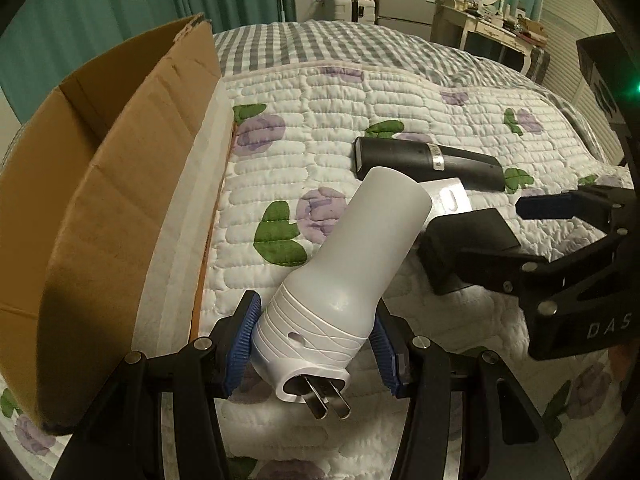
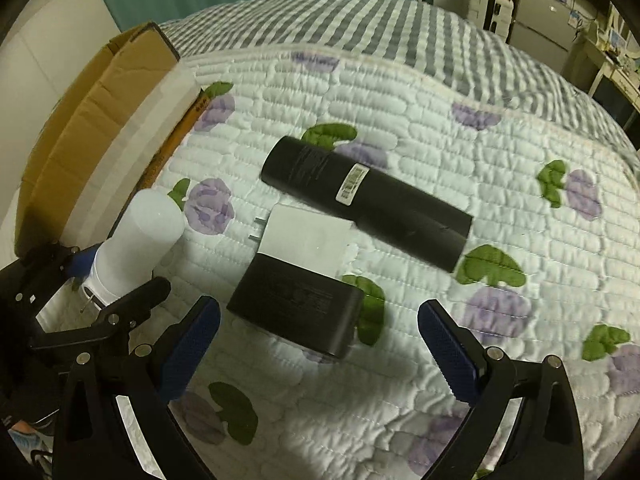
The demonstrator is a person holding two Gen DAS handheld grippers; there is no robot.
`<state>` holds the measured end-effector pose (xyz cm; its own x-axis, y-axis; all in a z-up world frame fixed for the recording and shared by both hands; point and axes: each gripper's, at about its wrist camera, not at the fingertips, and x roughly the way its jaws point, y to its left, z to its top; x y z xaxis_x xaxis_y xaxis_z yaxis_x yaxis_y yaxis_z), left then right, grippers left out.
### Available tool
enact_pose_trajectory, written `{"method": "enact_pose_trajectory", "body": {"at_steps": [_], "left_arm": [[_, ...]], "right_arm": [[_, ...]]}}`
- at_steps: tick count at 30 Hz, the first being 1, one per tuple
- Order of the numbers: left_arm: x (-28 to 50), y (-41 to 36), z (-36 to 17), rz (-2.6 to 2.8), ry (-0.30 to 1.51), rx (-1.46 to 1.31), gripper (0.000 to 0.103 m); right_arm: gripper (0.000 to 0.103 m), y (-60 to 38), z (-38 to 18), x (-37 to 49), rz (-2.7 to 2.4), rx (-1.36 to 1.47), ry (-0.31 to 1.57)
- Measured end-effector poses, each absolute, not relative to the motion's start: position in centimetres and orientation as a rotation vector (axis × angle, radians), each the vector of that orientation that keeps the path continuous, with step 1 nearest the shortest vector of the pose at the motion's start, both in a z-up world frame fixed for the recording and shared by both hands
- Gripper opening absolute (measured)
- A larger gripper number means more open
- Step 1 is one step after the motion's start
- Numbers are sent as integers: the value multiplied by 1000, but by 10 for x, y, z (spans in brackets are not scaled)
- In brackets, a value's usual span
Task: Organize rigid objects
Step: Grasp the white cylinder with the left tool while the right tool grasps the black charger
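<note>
Left wrist view: white plug-in device (image 1: 332,292) is clamped by the left gripper (image 1: 314,344) above the quilt (image 1: 400,92), beside the cardboard box (image 1: 100,184); slippage is risked by its smooth taper

Right wrist view: right gripper (image 2: 320,352) is spread empty over the black adapter (image 2: 296,300); the white charger (image 2: 304,244) touching it could be nudged

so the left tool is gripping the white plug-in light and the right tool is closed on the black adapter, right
Not quite. The left tool does grip the white plug-in light, but the right wrist view shows the right tool open, hovering above the black adapter without touching it.
</note>
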<state>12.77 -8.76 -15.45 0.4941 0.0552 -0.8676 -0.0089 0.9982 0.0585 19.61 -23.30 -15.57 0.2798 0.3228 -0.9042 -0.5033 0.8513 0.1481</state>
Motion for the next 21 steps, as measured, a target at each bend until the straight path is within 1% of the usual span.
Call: {"method": "enact_pose_trajectory", "body": {"at_steps": [4,10,11,14,21], "left_arm": [[129,-87,-156,44,1055,50,54],[128,-88,-158,41,1061,57,54],[128,-88,-157,42,1060,56,54],[127,-88,-156,43,1057,59,54],[124,-90,-153,47,1057,62,54]], "right_arm": [[97,-224,-166,199,563,-198,1187],[89,-215,-177,202,548,-199,1212],[87,-213,-179,201,550,-198,1215],[77,-208,-179,201,574,-193,1215],[76,-216,-166,191,561,-188,1165]]}}
